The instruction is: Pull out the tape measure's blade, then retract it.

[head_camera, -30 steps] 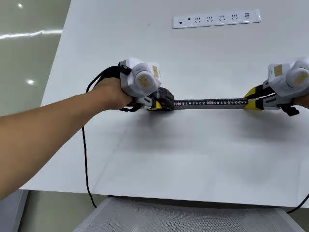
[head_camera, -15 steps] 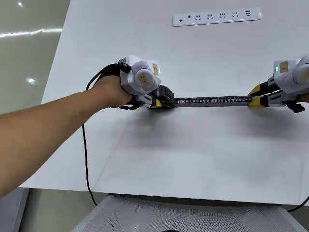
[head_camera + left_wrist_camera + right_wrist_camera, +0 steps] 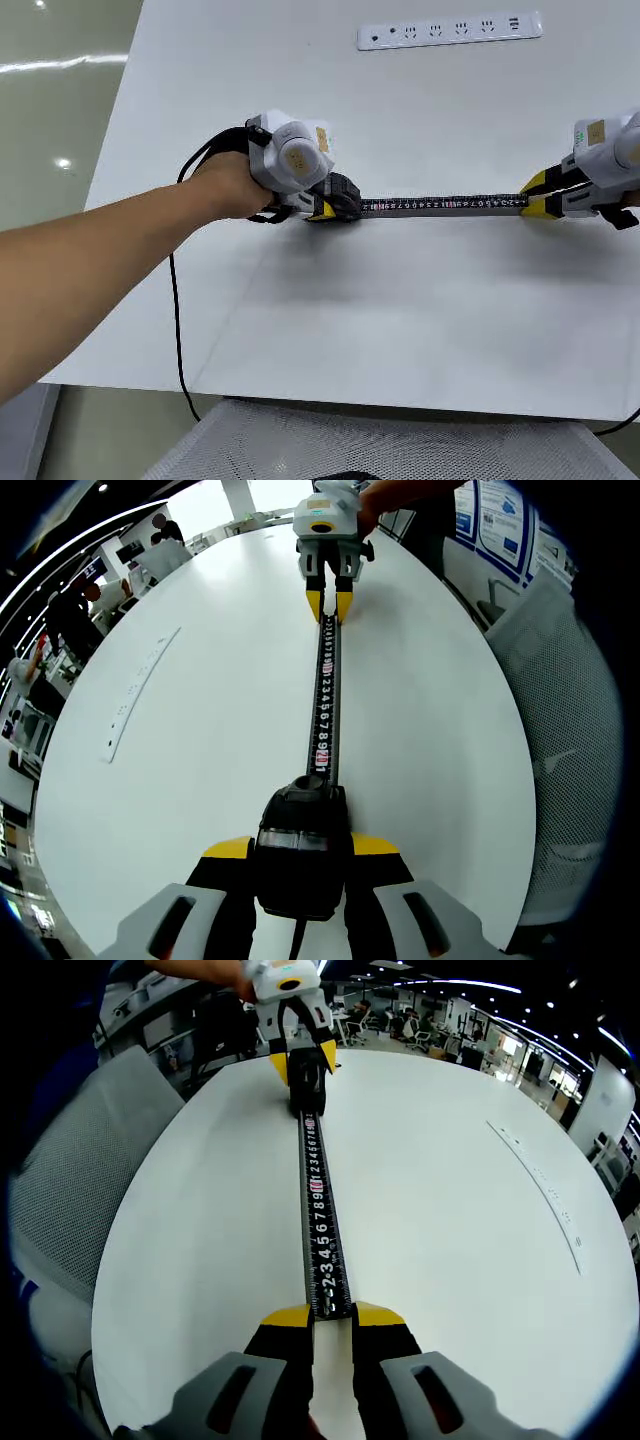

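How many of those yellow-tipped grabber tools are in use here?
2. The left gripper clamps the tape measure case; the right gripper, further right, pinches the blade by its end.

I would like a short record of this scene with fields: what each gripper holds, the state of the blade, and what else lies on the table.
left gripper: shut on the tape measure case
right gripper: shut on the end of the blade
blade state: pulled out, straight between the two grippers
elsewhere on the table: white power strip, far side
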